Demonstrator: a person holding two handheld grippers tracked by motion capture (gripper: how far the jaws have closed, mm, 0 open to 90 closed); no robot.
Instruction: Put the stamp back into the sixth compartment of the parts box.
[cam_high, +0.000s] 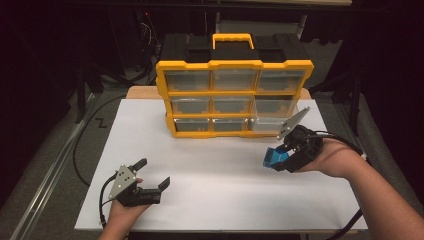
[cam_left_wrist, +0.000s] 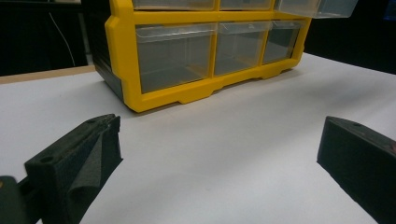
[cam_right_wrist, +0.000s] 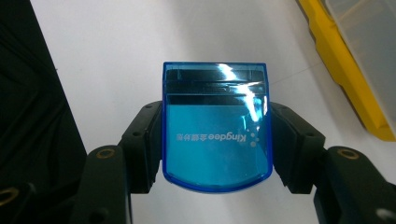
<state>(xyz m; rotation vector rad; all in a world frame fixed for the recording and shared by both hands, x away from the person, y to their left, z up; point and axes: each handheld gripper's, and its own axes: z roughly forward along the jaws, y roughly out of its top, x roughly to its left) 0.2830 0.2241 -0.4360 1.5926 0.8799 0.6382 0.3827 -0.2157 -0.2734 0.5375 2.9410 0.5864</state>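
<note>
From above, a yellow organizer (cam_high: 234, 97) of nine clear drawers stands on a white table (cam_high: 210, 165), its right middle drawer (cam_high: 276, 114) pulled out. The right gripper (cam_high: 276, 161), held above the table just in front of that drawer, is clamped on a blue box (cam_high: 272, 158). Its own view reads "Kingdee" on the box (cam_right_wrist: 215, 126); the left gripper view shows its jaws wide apart and the bottom drawers (cam_left_wrist: 175, 56) looking empty.
</note>
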